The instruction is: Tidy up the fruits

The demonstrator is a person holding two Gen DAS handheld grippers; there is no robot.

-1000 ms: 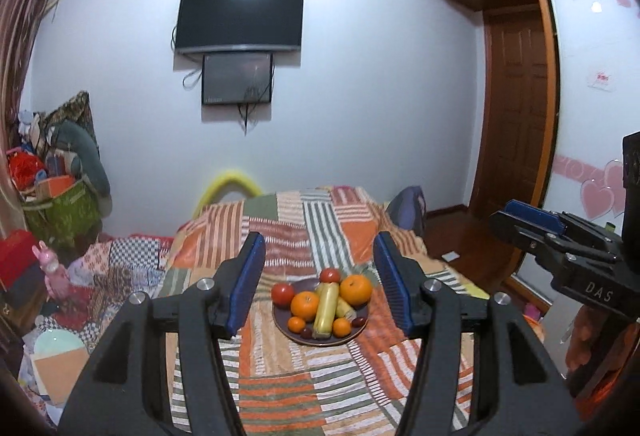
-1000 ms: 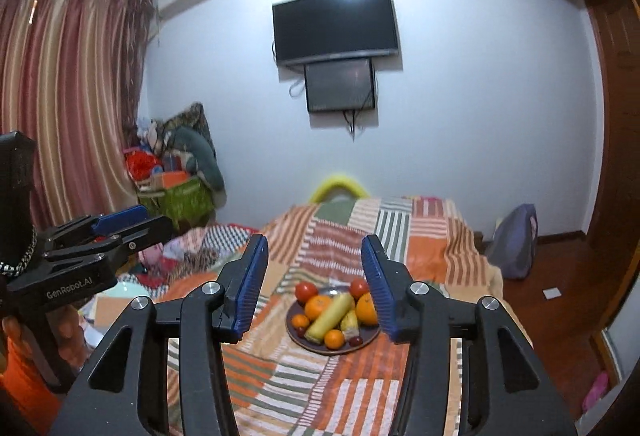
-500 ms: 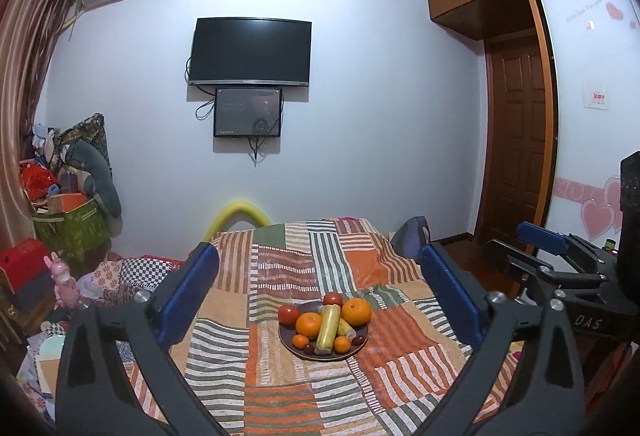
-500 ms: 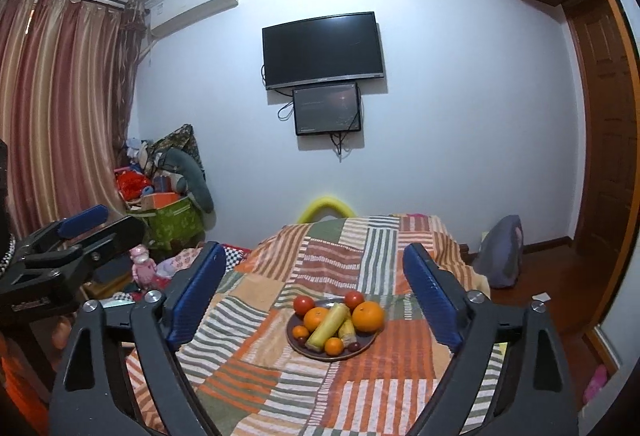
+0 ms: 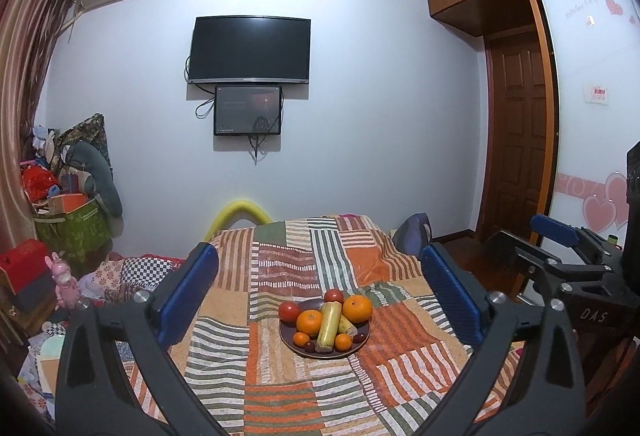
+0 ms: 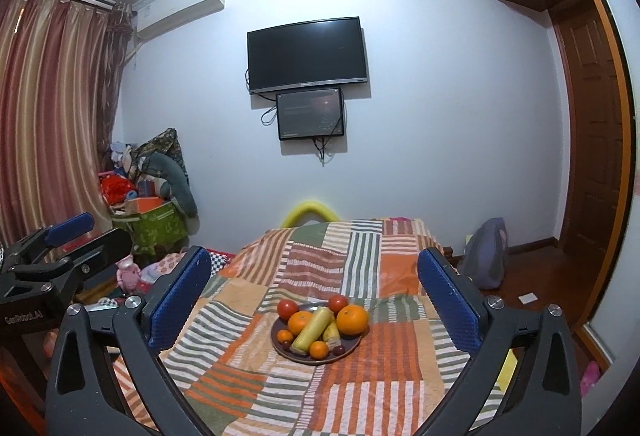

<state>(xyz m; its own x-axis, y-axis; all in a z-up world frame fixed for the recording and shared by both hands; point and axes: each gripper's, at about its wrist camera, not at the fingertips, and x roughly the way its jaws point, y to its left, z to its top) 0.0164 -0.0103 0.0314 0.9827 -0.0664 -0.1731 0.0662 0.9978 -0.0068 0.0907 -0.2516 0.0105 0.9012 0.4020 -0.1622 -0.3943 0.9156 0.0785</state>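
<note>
Both tongs released, pads spread wide, nothing between them. Left tongs (image 5: 320, 292) and right tongs (image 6: 314, 290) hang above the near end of the bed (image 5: 280, 388), well apart from the fruit. Each pair shows at the edge of the other's view: right tongs (image 5: 560, 248) at the right edge of the left view, left tongs (image 6: 68, 236) at the left edge of the right view.

Fruit, all on one plate (image 5: 298, 350) (image 6: 348, 353) that rests on the striped patchwork quilt (image 6: 360, 260), about mid-bed:
- Tomatoes: 2. One at the left rear (image 5: 289, 311) (image 6: 287, 309), one at the rear centre (image 5: 333, 295) (image 6: 338, 303).
- Large oranges: 2. One left of centre (image 5: 309, 322) (image 6: 300, 322), the bigger one at the right (image 5: 357, 309) (image 6: 352, 319).
- Small oranges: 2. One at the left front (image 5: 301, 338) (image 6: 285, 335), one at the front right (image 5: 343, 342) (image 6: 318, 349).
- Long yellow-green fruit: 1, lying across the middle, touching the left large orange (image 5: 329, 326) (image 6: 313, 330).
- Banana: 1, partly hidden just beside the long fruit (image 5: 346, 325) (image 6: 331, 332).
- Dark grapes: 2 clear, one front (image 5: 310, 346) (image 6: 286, 345), one right (image 5: 360, 337) (image 6: 339, 349); cannot tell whether more lie under the pile.

Room: 2 dark screens on the far wall, a TV (image 5: 250, 50) with a smaller one just below (image 5: 247, 110). One air conditioner (image 6: 180, 6). One yellow foam arch (image 5: 238, 214) past the bed's far end.
</note>
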